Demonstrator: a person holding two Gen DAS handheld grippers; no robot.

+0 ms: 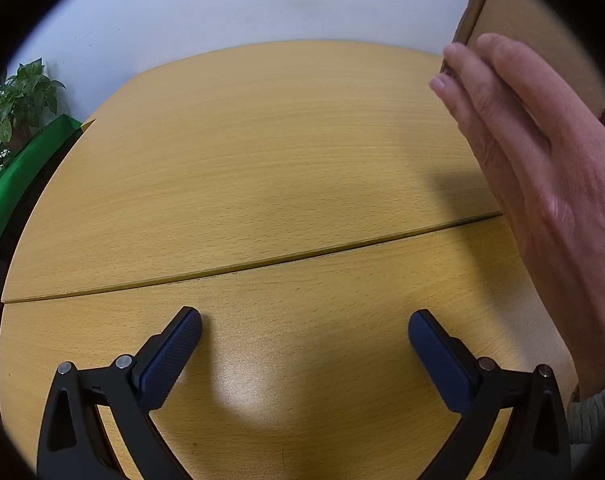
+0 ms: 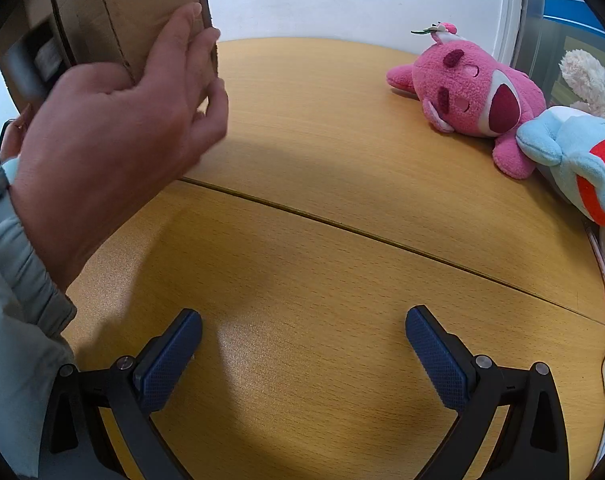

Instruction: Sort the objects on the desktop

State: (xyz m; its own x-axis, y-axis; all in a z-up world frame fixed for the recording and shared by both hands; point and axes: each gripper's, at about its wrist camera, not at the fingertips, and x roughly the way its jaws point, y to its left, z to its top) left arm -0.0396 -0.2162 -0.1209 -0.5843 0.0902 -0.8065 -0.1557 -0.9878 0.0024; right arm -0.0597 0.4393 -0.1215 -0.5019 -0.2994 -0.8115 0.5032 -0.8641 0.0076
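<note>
Wooden table (image 2: 322,152), two panels joined by a seam. Cardboard box (image 2: 150,4), far left in the right wrist view, gripped at its edge by a bare hand (image 2: 114,120) (seen also from the left wrist view). Pink plush (image 2: 474,96), blue plush (image 2: 574,152) and cream plush (image 2: 590,80), far right, touching. Left gripper (image 1: 304,330) and right gripper (image 2: 304,328): fingers spread apart, nothing between them, low over the near table.
</note>
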